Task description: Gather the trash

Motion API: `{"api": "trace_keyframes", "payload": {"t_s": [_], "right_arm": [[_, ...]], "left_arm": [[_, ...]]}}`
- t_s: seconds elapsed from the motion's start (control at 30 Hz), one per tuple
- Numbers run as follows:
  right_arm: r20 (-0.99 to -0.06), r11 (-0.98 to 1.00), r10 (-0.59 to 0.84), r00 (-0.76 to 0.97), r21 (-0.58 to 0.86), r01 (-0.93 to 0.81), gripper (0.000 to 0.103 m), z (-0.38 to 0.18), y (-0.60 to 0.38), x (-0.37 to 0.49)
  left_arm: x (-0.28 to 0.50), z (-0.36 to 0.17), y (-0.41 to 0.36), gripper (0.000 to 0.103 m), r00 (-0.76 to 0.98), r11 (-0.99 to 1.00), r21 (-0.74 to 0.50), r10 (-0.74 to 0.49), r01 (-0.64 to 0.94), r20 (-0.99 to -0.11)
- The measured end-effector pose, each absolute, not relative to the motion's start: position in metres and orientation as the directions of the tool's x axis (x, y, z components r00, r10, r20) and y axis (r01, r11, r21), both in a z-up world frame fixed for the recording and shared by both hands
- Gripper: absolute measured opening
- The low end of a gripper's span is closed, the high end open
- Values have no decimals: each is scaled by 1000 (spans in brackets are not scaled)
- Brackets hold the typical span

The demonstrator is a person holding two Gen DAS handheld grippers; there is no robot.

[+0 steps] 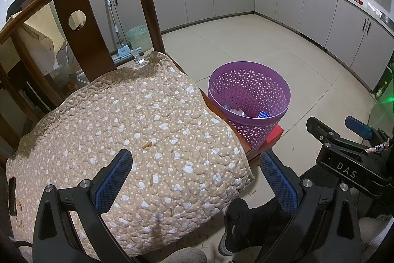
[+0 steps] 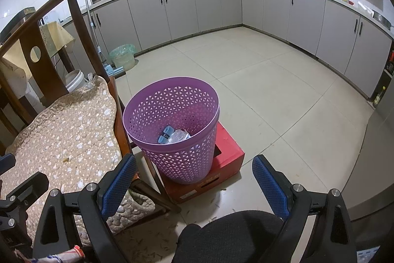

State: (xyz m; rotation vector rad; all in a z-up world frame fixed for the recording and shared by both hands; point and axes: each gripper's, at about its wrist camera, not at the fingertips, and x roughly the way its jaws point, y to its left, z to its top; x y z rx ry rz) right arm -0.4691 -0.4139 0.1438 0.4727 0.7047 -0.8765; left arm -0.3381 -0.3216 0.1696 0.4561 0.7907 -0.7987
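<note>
A purple perforated basket [image 1: 248, 100] [image 2: 172, 125] stands on a red box [image 2: 229, 154] beside the chair, with a blue packet [image 2: 165, 133] and clear plastic inside. A small yellowish scrap [image 1: 149, 144] [image 2: 65, 159] lies on the quilted cushion [image 1: 118, 130]. My left gripper [image 1: 197, 176] hovers open over the cushion's front edge, nothing between its fingers. My right gripper [image 2: 194, 185] [image 1: 331, 121] is open just in front of the basket. A twisted wrapper [image 1: 376, 147] [image 2: 61, 256] shows beside the right gripper's body; I cannot tell what holds it.
The wooden chair back [image 1: 81, 24] rises behind the cushion. A person's dark trouser leg [image 2: 229, 236] and shoe [image 1: 234, 228] are below the grippers. A green-lined bin [image 2: 122, 56], a mop and a white bucket [image 2: 75, 81] stand left; grey cabinets [image 2: 305, 16] ring the tiled floor.
</note>
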Motion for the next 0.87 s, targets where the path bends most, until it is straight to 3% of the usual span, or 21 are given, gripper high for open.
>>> {"api": "trace_keyframes", "payload": {"t_s": [0.87], "right_arm": [[-733,547,-525,432,98,831,97,143,-417,-467]], "left_arm": [[-334,162,-316,103,367,594,9,-486,805,-793]]}}
